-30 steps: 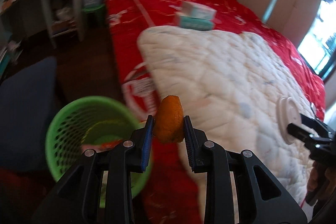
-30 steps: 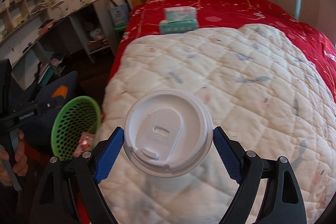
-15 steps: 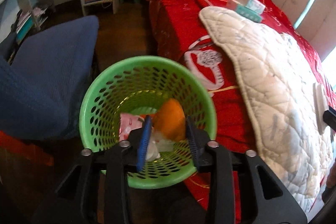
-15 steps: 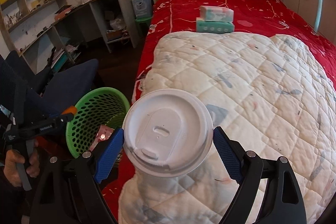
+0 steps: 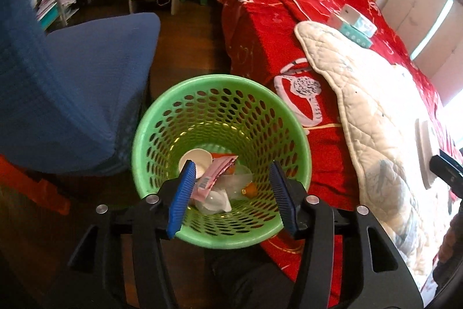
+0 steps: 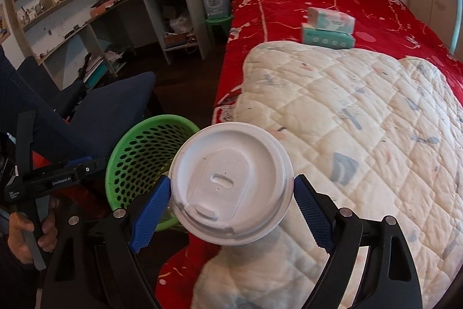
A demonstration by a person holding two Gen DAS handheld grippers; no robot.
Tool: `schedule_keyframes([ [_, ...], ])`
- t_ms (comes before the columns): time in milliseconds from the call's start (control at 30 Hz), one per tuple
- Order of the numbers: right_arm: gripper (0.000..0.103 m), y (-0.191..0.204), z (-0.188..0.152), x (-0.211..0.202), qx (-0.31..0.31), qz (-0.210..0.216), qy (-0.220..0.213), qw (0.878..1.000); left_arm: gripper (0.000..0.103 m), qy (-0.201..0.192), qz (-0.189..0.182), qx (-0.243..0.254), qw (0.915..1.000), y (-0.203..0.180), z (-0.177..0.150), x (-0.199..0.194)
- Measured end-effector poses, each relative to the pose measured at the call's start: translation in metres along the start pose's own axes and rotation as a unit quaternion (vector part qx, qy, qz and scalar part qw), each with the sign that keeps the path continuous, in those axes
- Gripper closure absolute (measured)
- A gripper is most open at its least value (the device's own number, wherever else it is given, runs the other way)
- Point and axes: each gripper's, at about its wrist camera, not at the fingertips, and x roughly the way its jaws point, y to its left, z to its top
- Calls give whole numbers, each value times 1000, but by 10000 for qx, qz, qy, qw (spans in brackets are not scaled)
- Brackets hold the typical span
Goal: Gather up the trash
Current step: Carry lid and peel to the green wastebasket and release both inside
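A green basket (image 5: 150, 141) with a wall of oval holes is seen from above in the left wrist view, standing on the dark floor between a blue chair (image 5: 86, 71) and the red bedspread (image 5: 254, 28). The left gripper (image 5: 231, 193) is held over the basket's mouth with its blue-padded jaws spread wide and nothing between them. At the bottom of the basket a small heap of trash is found: a white paper cup (image 5: 194, 159) lying on its side, a pink wrapper (image 5: 215, 174) across it, crumpled clear plastic (image 5: 231, 183) and a small orange piece (image 5: 251, 189) next to the plastic. What lies under the wrapper is hidden, and the nearest part of the basket's floor is covered by the gripper's fingers.

In the right wrist view a white disposable cup (image 6: 231, 187) is pinched between the blue pads of the right gripper (image 6: 230, 209) — its round lid, with a moulded sip slot, faces the camera and hides nearly all of the cup body. It is held in the air above the edge of the cream quilt (image 6: 361, 120), with the basket low to its left, partly behind the lid. Two tissue packs (image 6: 328, 29) are stacked on the bedspread beyond the quilt. In the left wrist view the same cup is seen at the far right, edge-on, blurred and partly cut off.
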Motion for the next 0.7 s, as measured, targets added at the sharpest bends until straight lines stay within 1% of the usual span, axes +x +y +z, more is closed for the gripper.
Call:
schedule_keyframes([
  [400,20,58,4,47,-298,470,350,9978,47,-219,194,-208,9994,34,-14,-32],
  [533,20,78,4,64,-346,598,476,9965,44,-281,247,-310,9988,45,-17,-39],
  [700,20,94,4,80,-336,754,587,9949,39,-325,285,-393,9983,54,-19,-46],
])
